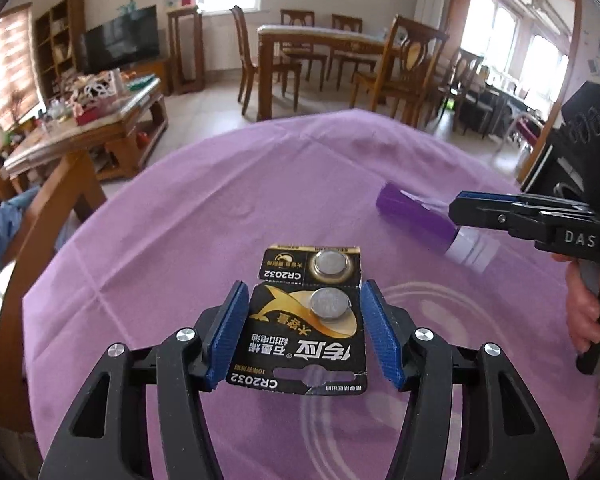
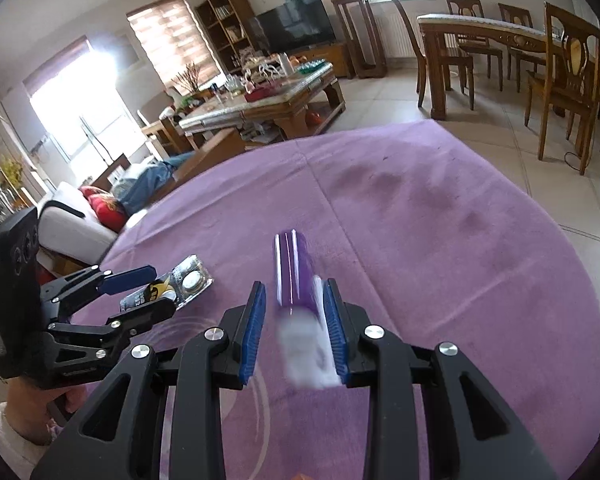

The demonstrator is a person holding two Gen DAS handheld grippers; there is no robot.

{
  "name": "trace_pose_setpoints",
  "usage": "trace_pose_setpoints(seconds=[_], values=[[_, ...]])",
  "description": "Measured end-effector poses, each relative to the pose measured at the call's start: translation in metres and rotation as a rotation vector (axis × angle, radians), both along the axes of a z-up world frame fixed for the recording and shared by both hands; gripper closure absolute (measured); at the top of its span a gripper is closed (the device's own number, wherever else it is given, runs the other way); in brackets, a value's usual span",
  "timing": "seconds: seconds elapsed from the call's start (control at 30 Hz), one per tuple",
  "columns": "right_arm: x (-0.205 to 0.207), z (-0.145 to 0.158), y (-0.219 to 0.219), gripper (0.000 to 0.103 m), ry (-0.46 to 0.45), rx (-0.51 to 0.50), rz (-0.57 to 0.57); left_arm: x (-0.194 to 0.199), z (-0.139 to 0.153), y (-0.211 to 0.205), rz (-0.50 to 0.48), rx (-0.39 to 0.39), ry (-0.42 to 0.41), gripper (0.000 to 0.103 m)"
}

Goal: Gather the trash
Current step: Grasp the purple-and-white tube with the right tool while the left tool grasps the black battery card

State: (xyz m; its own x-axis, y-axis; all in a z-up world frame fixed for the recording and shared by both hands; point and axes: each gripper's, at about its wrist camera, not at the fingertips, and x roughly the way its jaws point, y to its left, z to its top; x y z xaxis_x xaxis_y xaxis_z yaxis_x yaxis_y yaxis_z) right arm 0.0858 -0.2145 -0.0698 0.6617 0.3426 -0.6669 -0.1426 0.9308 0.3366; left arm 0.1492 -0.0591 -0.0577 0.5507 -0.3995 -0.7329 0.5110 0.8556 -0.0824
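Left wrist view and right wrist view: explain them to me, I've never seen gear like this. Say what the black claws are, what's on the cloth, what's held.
No robot here: a person holds a two-finger gripper in each hand, each with a camera looking along its fingers. The left gripper appears clamped on a card of coin batteries. The right gripper has a purple tube between its pads, over the purple tablecloth; blur hides whether it grips.
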Motion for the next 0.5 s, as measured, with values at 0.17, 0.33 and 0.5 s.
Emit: trace_pose_setpoints(seconds=[0.17,0.33,0.5], values=[[-0.012,0.009,-0.012,0.084,-0.02,0.024,-0.002,-0.019,0.021,-0.003,-0.01,-0.03,-0.042,0.045],[-0.012,0.009,-0.015,0.08,0.002,0.053,0.046,-0.038,0.039,-0.006,-0.006,-0.065,-0.068,0.045],[0.011,-0.001,0.014,0.033,0.052,0.018,0.126,-0.054,0.05,0.002,0.028,-0.088,-0.084,0.045]])
